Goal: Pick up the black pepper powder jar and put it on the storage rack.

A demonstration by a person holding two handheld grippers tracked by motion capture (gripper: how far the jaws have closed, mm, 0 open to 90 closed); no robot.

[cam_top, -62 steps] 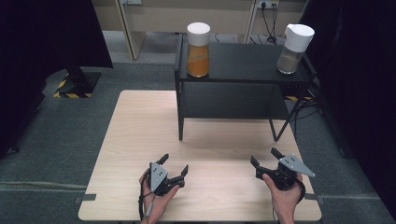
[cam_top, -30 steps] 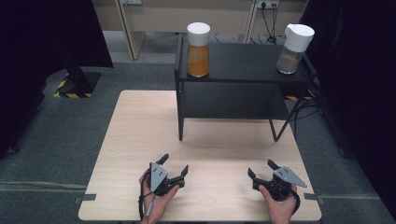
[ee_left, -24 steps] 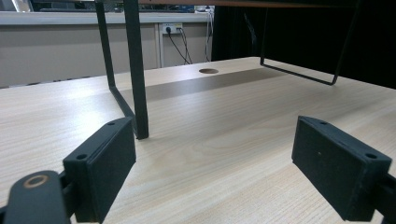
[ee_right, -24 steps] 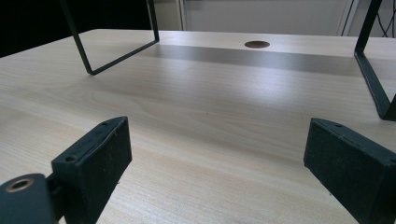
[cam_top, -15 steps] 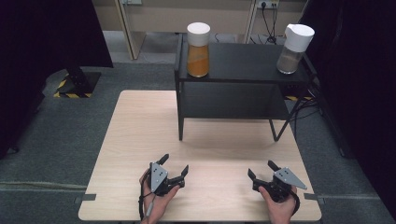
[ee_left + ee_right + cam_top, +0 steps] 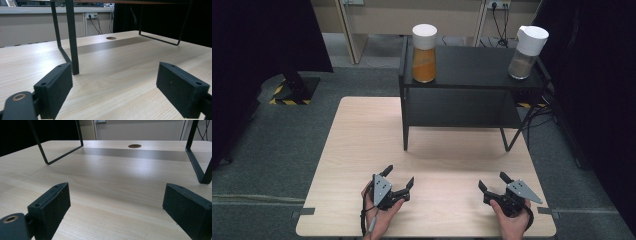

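Note:
My left gripper (image 6: 399, 176) rests open near the front of the light wooden table (image 6: 362, 135), held in a hand, with nothing between its jaws. My right gripper (image 6: 493, 180) sits open and empty at the front right. A black metal shelf (image 6: 472, 70) stands at the table's far side. On it are a jar of orange contents (image 6: 424, 54) at the left and a jar of grey-brown contents (image 6: 527, 52) at the right, both with white lids. In the left gripper view, my left gripper (image 6: 117, 90) faces a shelf leg (image 6: 72, 37). In the right gripper view, my right gripper (image 6: 115, 212) faces bare tabletop.
The shelf's thin black legs (image 6: 197, 167) stand on the table ahead of both grippers. A round cable hole (image 6: 111, 38) lies under the shelf. Grey carpet (image 6: 277, 150) surrounds the table, and a wall with sockets and cables (image 6: 497, 10) runs behind.
My right gripper has drawn back a little toward the table's front edge. The left gripper and both jars have not moved.

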